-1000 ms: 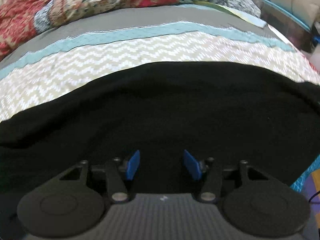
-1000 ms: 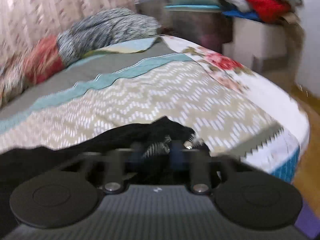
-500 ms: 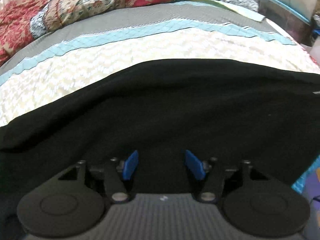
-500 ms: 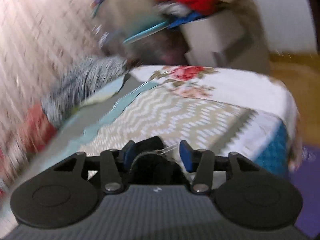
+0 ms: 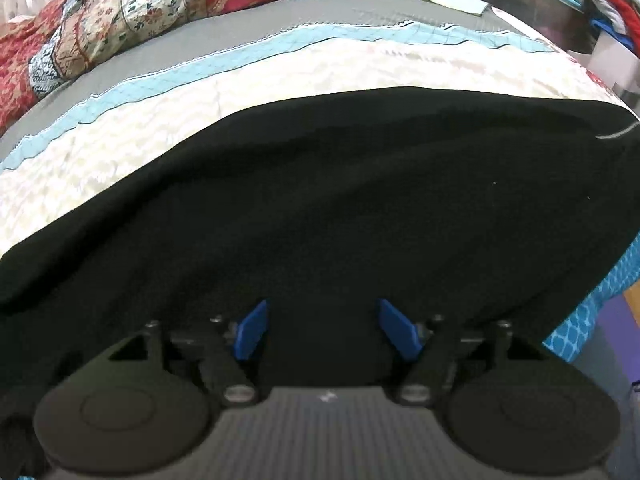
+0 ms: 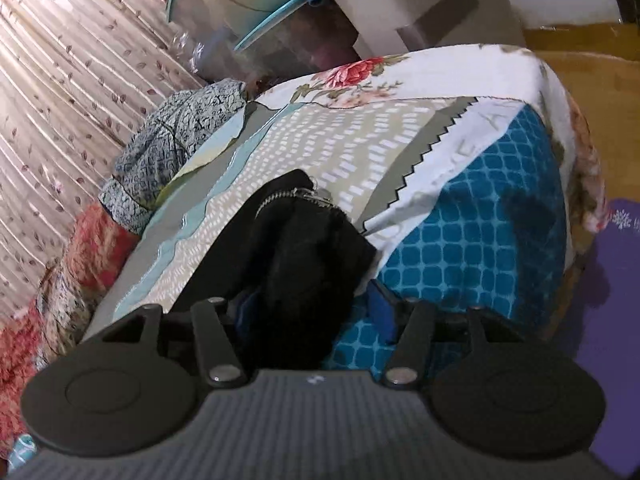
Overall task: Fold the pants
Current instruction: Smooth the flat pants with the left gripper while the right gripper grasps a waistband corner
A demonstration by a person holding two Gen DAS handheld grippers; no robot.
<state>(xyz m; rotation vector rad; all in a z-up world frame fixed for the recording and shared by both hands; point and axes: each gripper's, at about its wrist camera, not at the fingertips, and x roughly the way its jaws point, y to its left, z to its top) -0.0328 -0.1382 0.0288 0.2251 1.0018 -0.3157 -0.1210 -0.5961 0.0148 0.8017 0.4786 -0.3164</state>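
The black pants (image 5: 340,200) lie spread across the bed's zigzag quilt (image 5: 200,92) in the left wrist view. My left gripper (image 5: 322,330) hovers low over the near edge of the pants, its blue fingers (image 5: 250,330) wide apart and holding nothing. In the right wrist view a bunched end of the pants (image 6: 304,248), with a zipper showing, lies at the bed's corner between the fingers of my right gripper (image 6: 312,316). Its jaws stand apart around the cloth, with the blue pads mostly hidden by it.
A red floral blanket (image 5: 132,12) and a blue-grey patterned cloth (image 6: 176,136) are heaped at the far side of the bed. Storage boxes with clothes (image 6: 360,8) stand beyond the bed. A blue-checked cover (image 6: 472,224) hangs over the bed's side above a purple mat (image 6: 616,320).
My right gripper has opened, rolled sideways and swung toward the bed's corner. The left gripper has stayed open over the pants, shifting slightly.
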